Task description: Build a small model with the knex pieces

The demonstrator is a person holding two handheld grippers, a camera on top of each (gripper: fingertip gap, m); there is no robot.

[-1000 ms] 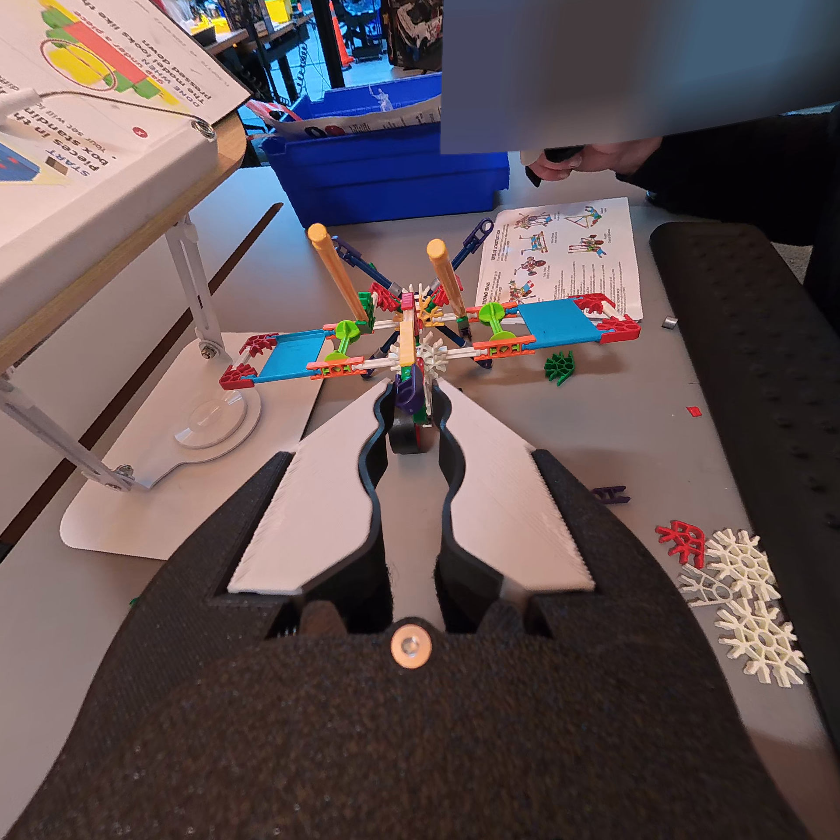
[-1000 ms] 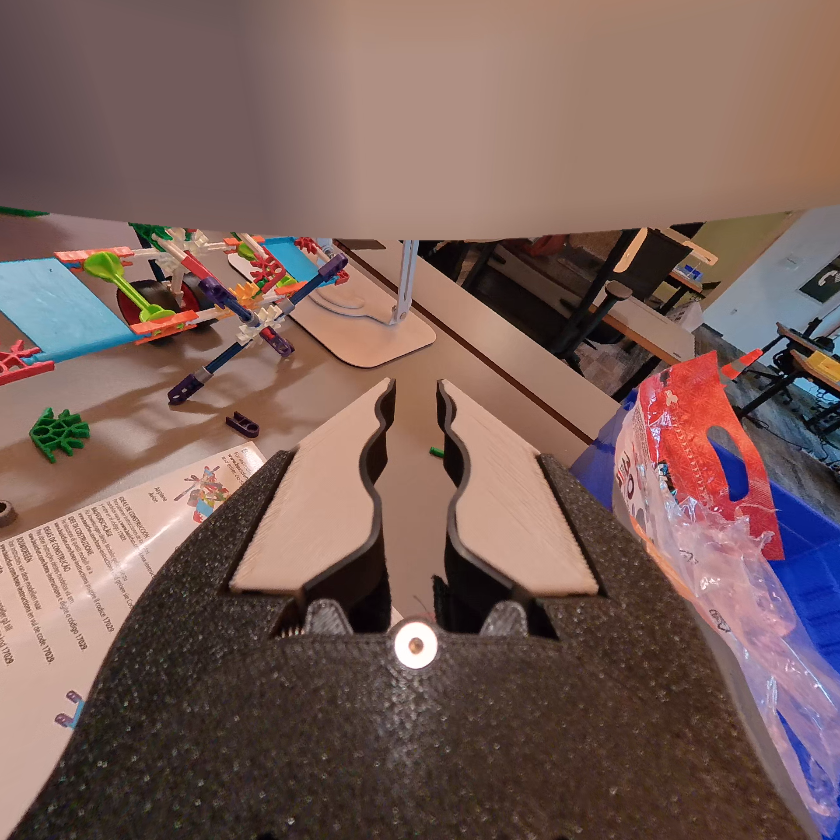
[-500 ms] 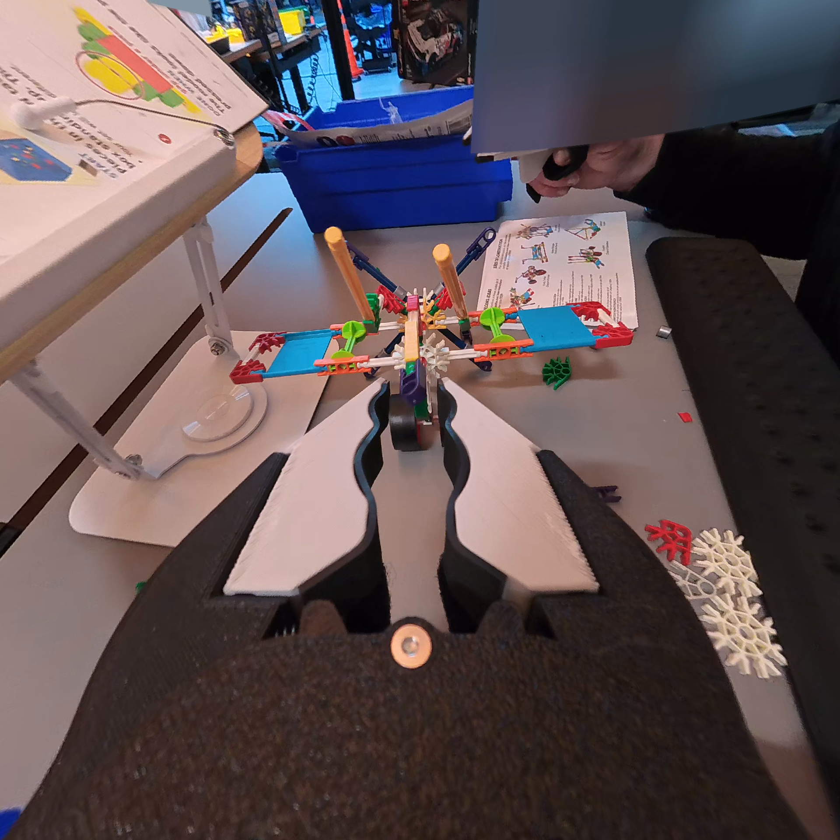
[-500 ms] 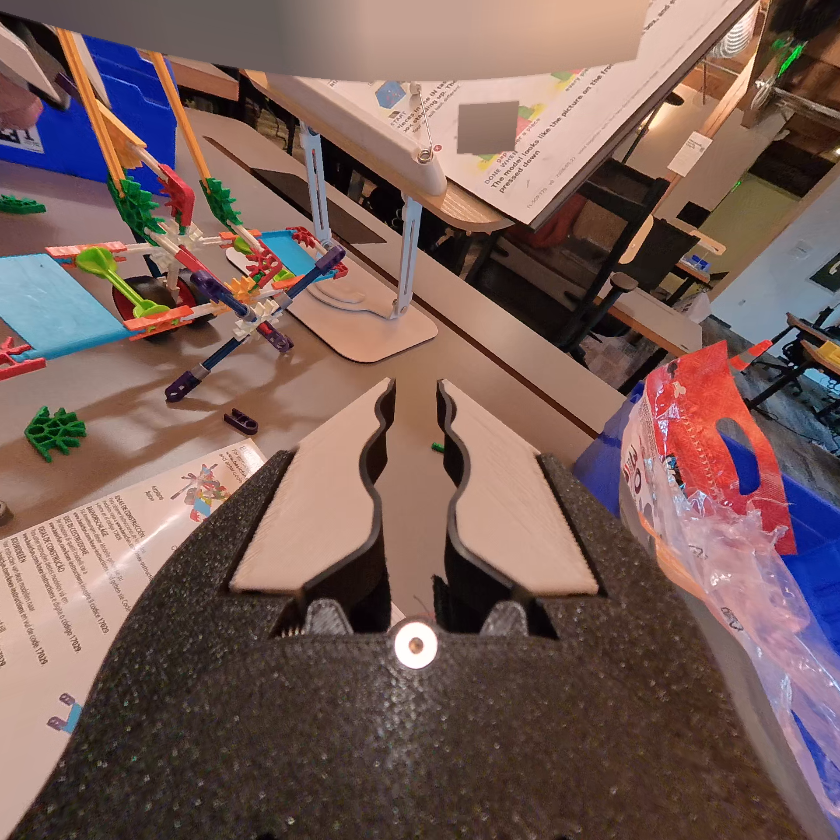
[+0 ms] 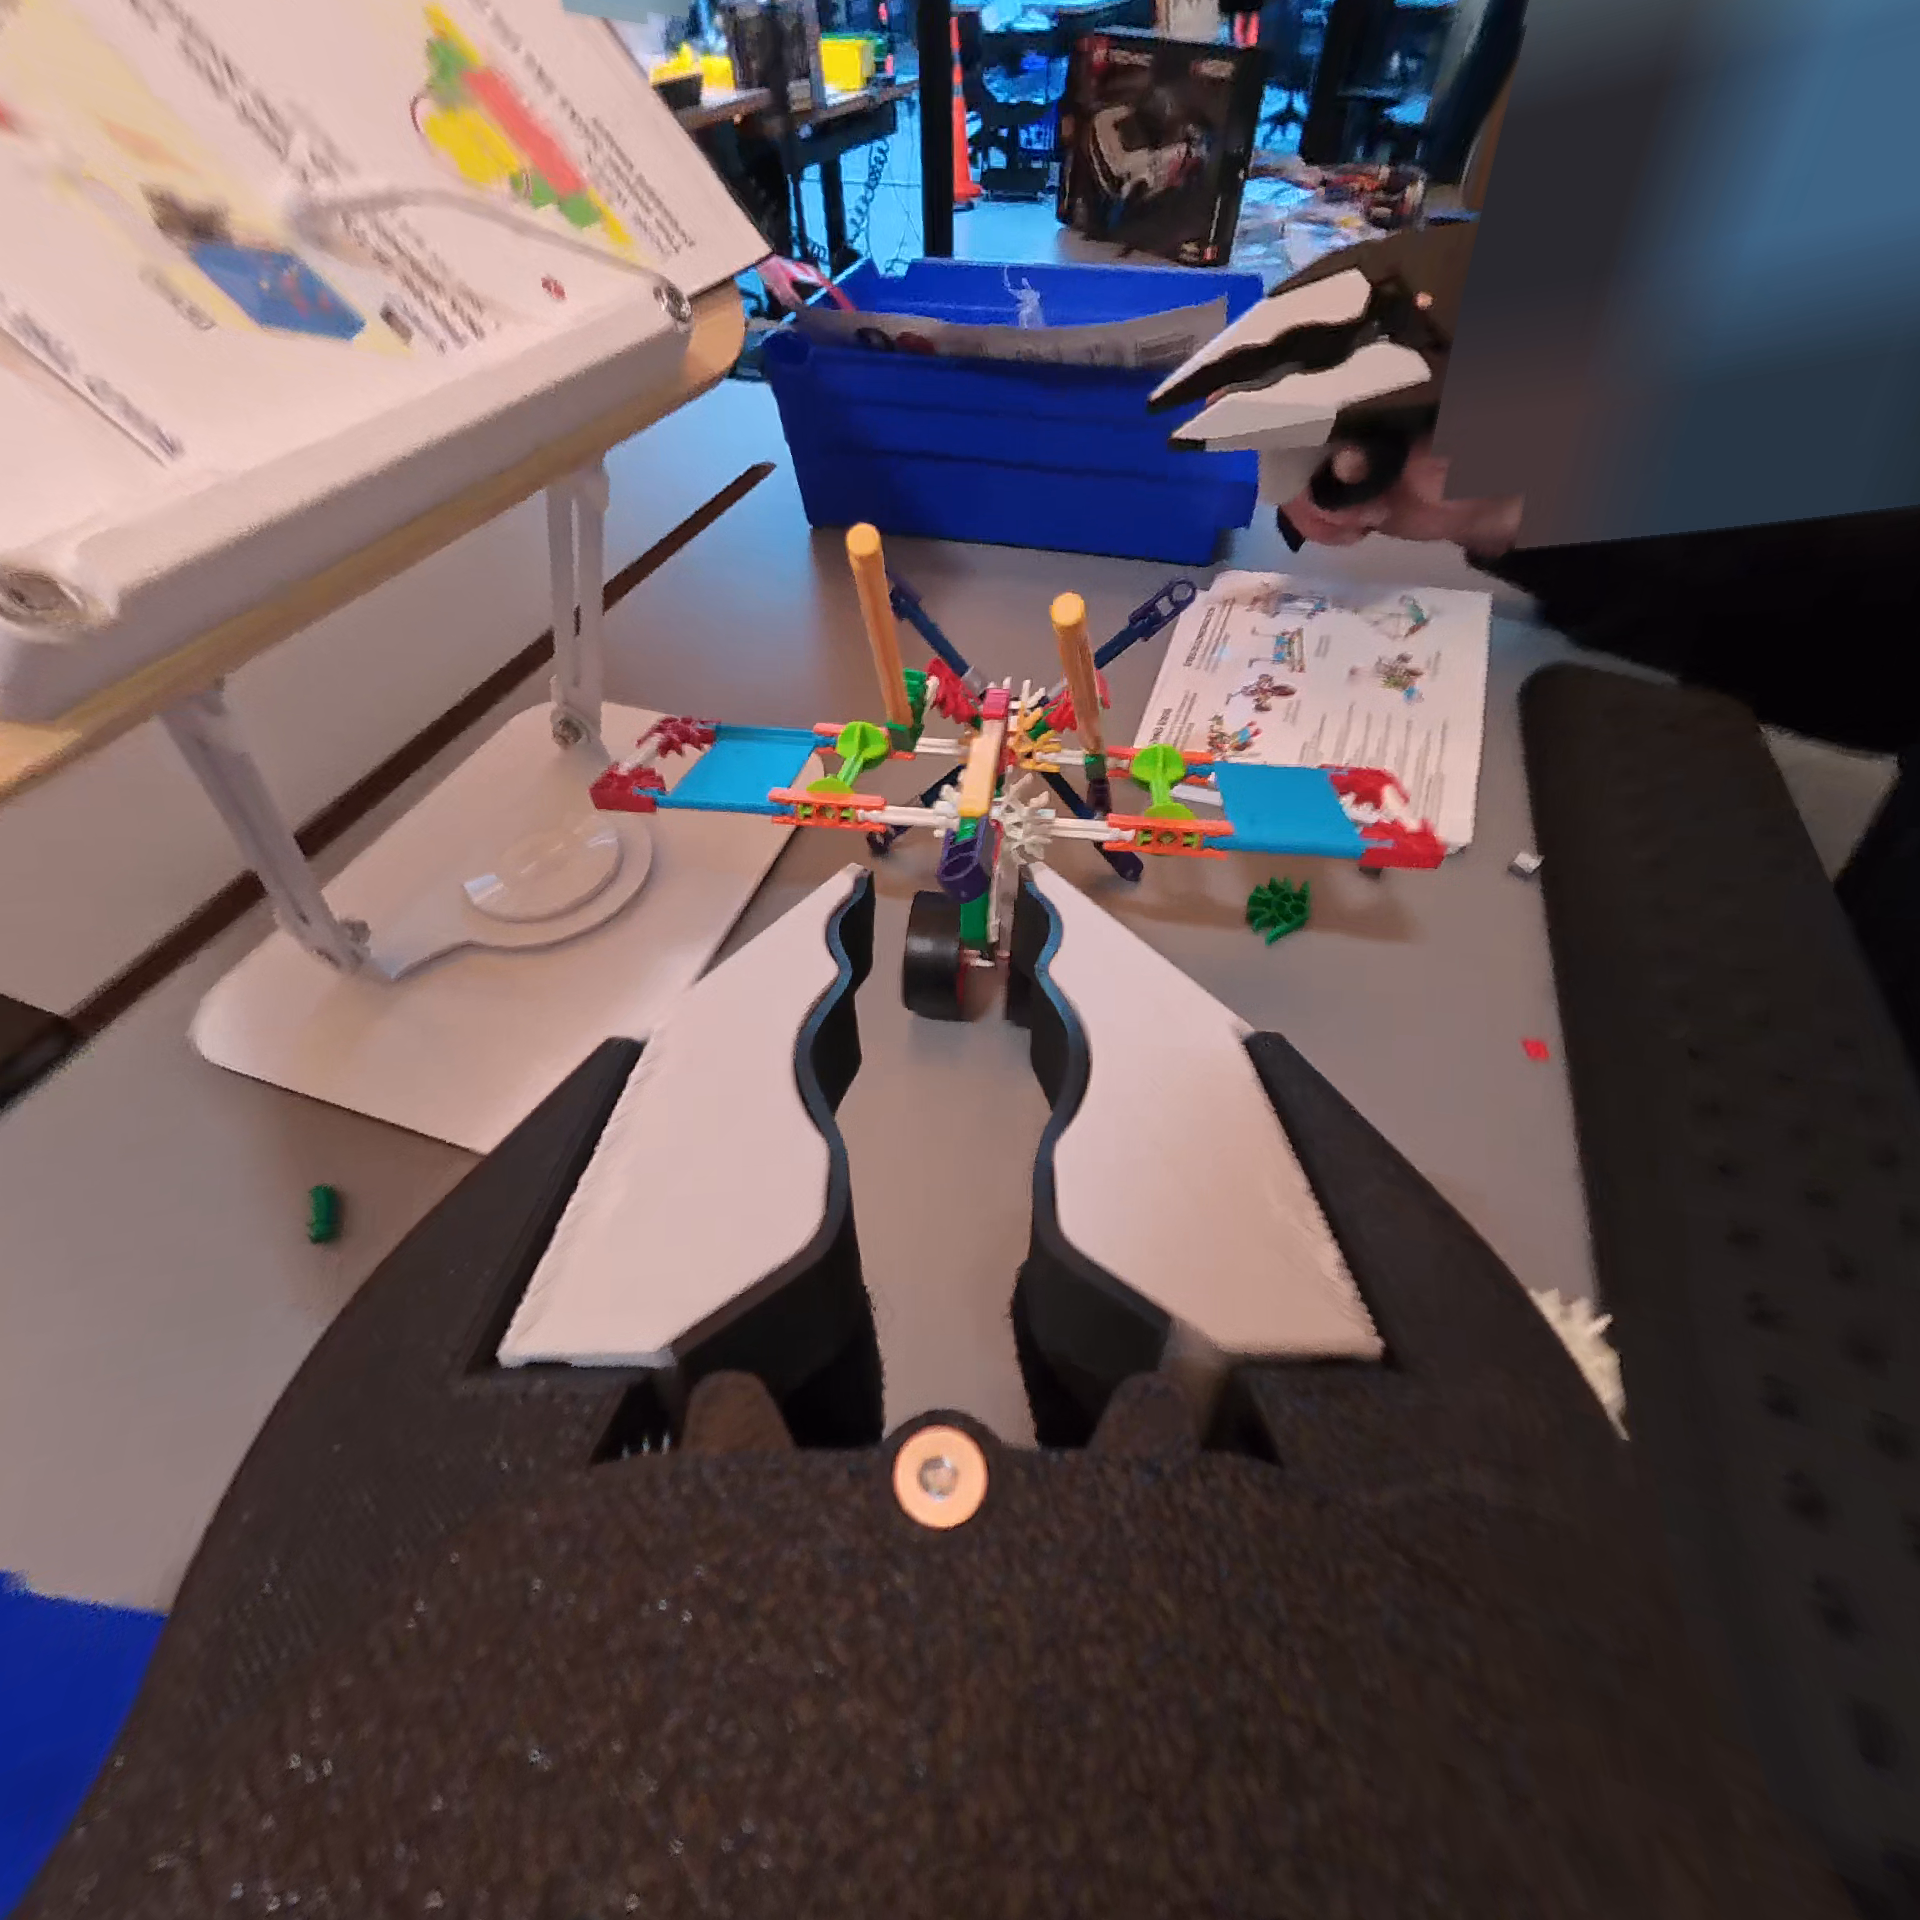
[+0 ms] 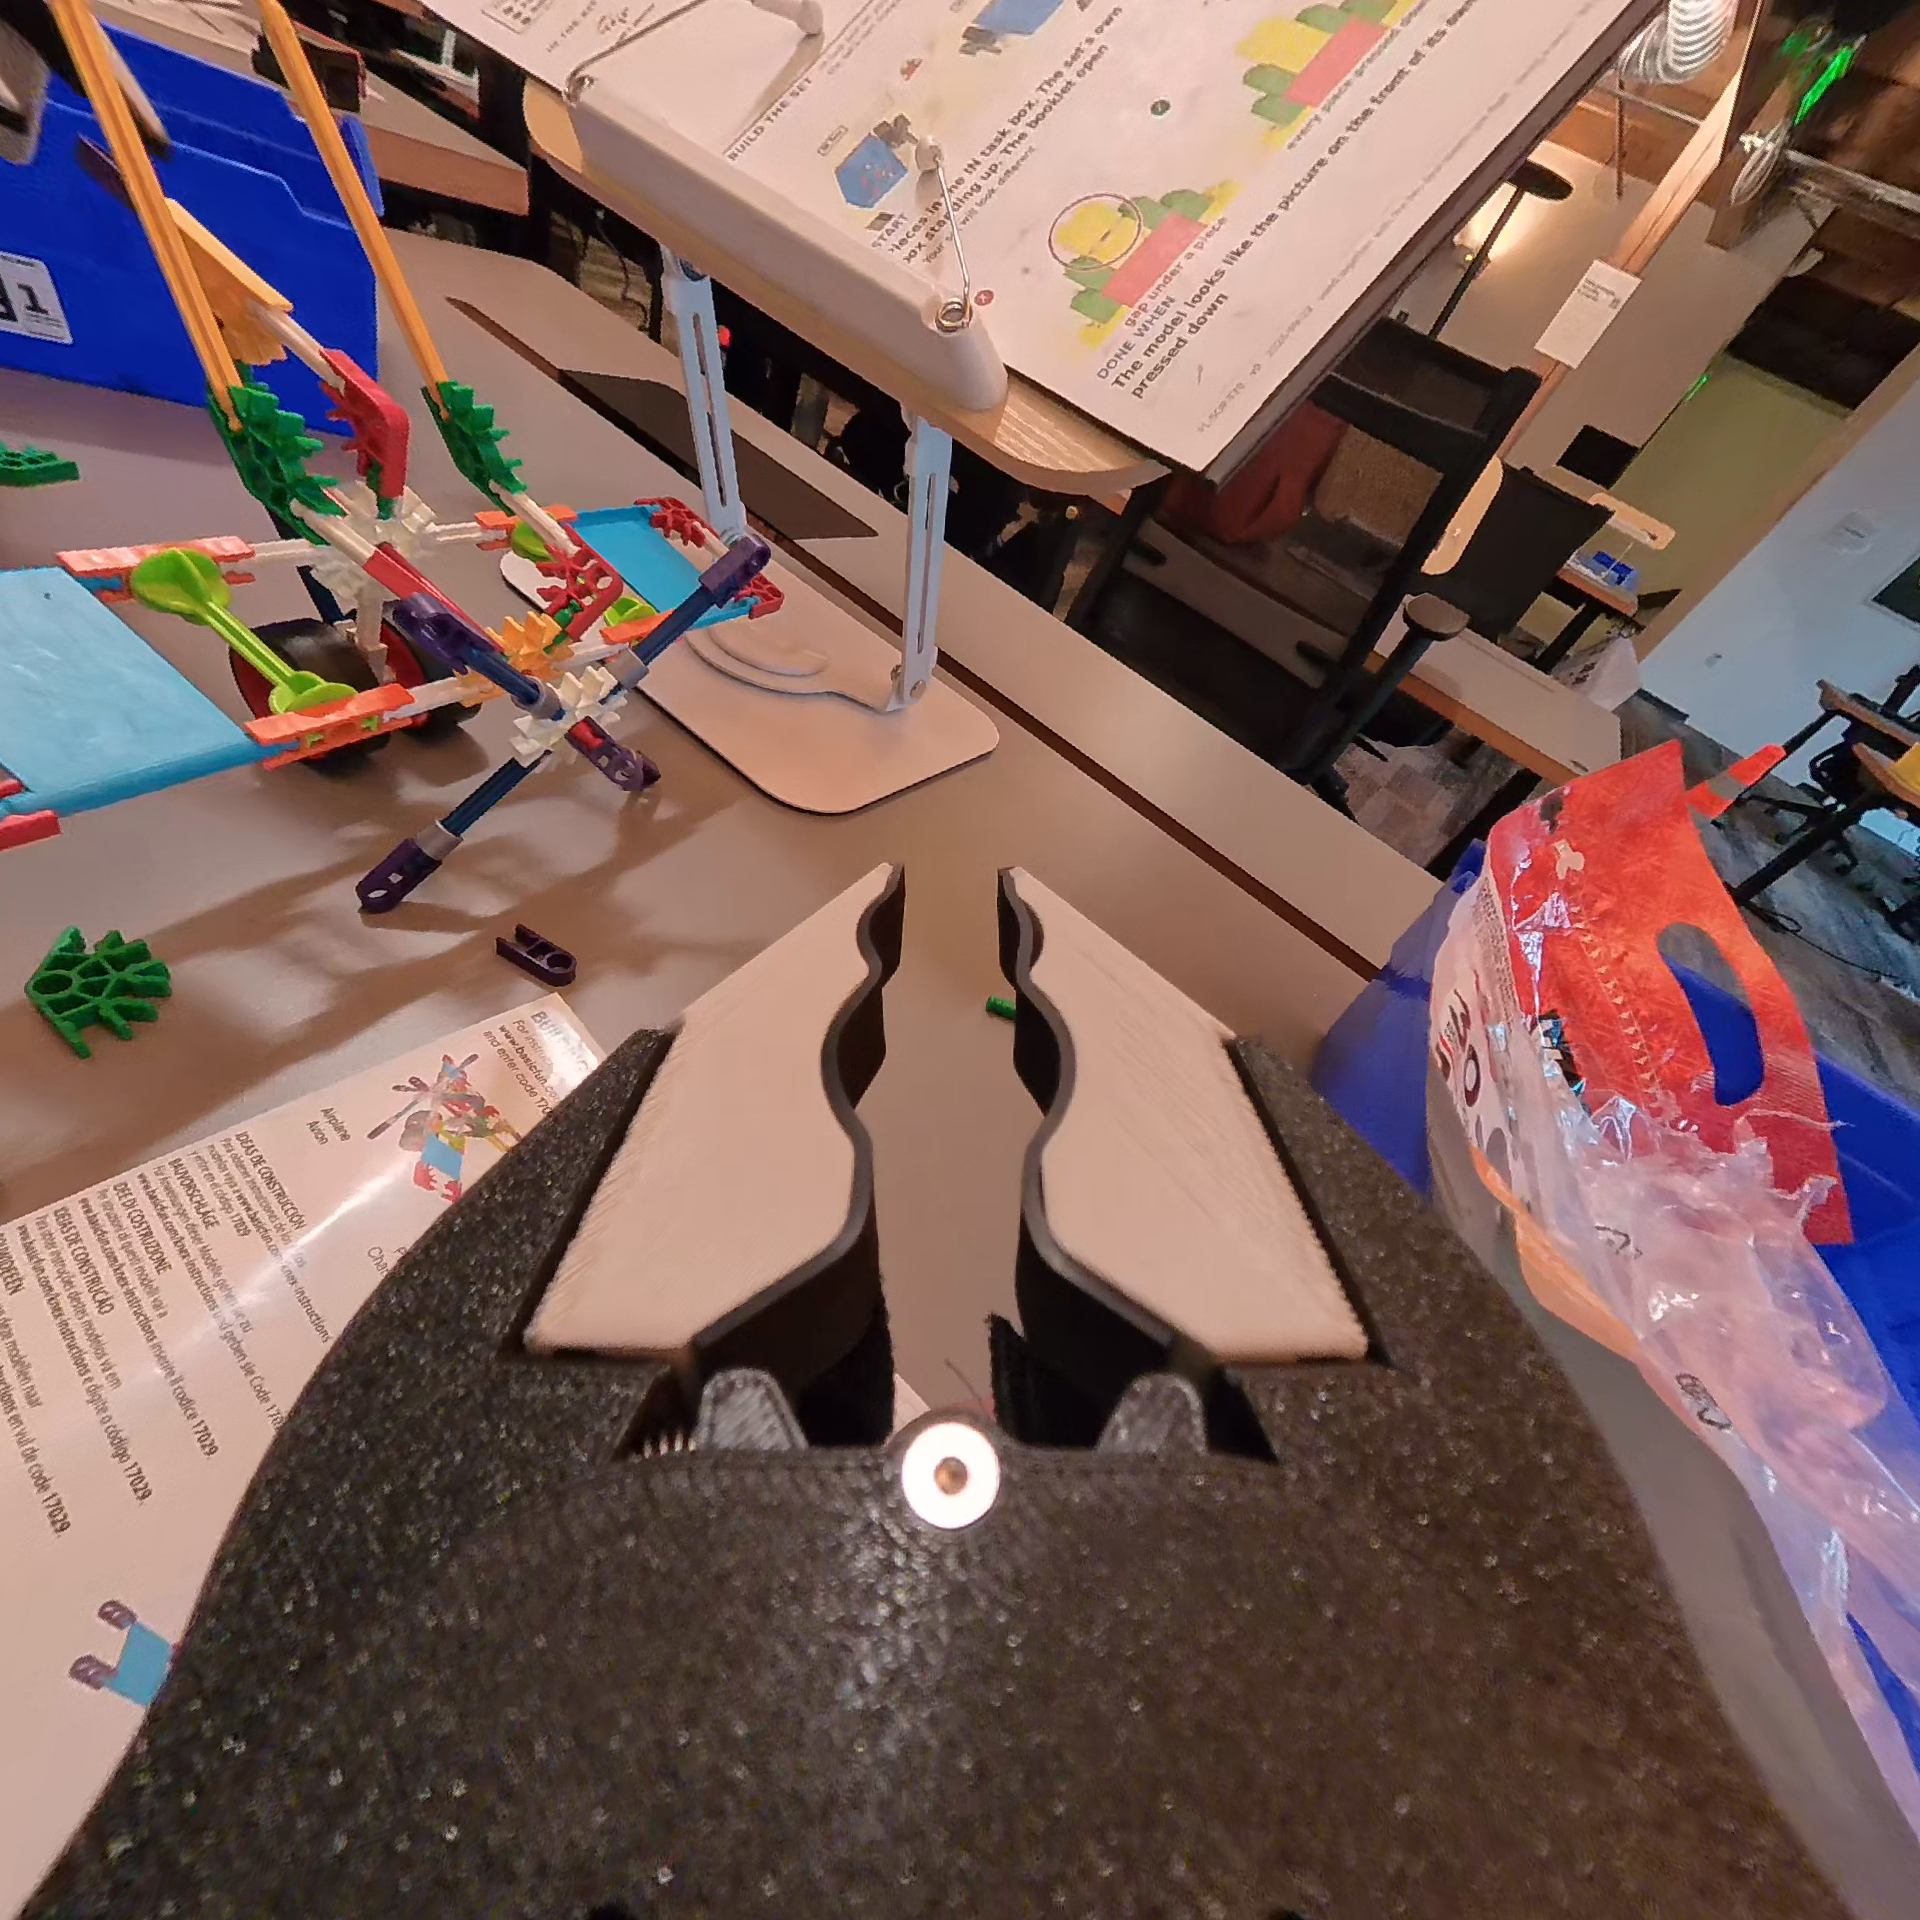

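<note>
A colourful rod-and-connector toy model (image 5: 982, 779) with two blue panels, two upright yellow rods and a black wheel (image 5: 935, 971) stands on the grey table. My left gripper (image 5: 945, 883) is open. Its fingertips stand on either side of the wheel, the right one close to it, the left one apart. My right gripper (image 6: 951, 873) is held above the table with a narrow gap between its fingers and nothing in it. The model (image 6: 416, 644) lies to its left. The right gripper also shows in the left wrist view (image 5: 1164, 421), above the blue bin.
A white book stand (image 5: 468, 987) with an instruction sheet (image 5: 312, 260) overhangs the left. A blue bin (image 5: 997, 447) stands behind the model, with a leaflet (image 5: 1340, 686), a green connector (image 5: 1278, 904) and a black mat (image 5: 1714, 1039) to the right. A red-topped plastic bag (image 6: 1662, 1039) lies right of the right gripper. Left tips to right tips: about 30 cm.
My left gripper has opened a little and drawn back from the wheel it closely flanked. My right gripper has risen and tilted up, and now shows in the left wrist view.
</note>
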